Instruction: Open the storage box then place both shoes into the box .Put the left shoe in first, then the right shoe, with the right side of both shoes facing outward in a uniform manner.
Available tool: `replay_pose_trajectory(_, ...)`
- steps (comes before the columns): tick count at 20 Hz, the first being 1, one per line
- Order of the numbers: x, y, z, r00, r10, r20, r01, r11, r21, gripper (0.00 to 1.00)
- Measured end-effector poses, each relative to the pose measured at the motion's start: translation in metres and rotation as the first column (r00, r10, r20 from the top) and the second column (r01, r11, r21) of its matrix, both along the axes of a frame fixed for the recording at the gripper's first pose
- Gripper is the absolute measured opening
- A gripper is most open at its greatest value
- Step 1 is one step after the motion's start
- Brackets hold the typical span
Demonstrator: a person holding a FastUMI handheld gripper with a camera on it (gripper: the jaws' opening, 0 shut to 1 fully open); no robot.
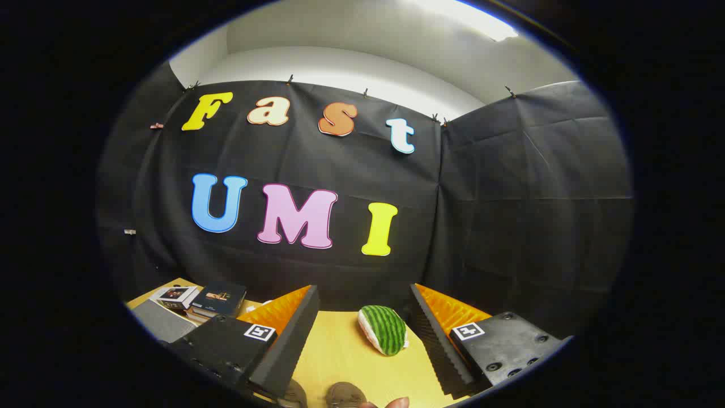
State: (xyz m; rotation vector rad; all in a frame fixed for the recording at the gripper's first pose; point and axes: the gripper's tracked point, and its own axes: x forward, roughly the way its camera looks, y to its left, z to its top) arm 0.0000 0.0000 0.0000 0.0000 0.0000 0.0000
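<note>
My gripper (362, 292) is open and held above a light wooden table (334, 351), with a wide gap and nothing between its fingers. Low between the fingers, close to me, the rounded ends of two brownish shoes (345, 395) sit side by side on the table; most of each is hidden. A person's fingertip (397, 403) shows just right of them. Which shoe is left or right cannot be told.
A watermelon-patterned soft toy (384, 329) lies on the table between the fingers, nearer the right one. Beyond the left finger a stack of books (218, 298) and a grey flat object (161, 321) lie on the table. The booth's black cloth wall stands close behind.
</note>
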Motion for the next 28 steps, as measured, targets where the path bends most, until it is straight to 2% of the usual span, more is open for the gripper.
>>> replay_pose_trajectory(3,0.003,-0.001,-0.01,1.0,0.009,-0.015,-0.01,1.0,-0.025,0.97)
replay_pose_trajectory(8,0.007,0.012,-0.032,0.996,0.054,-0.072,-0.053,0.998,0.021,0.97)
replay_pose_trajectory(17,0.002,0.041,-0.01,0.996,0.091,-0.006,-0.091,0.994,-0.054,0.97)
replay_pose_trajectory(28,-0.005,0.125,-0.004,0.96,0.281,0.013,-0.279,0.958,-0.065,0.97)
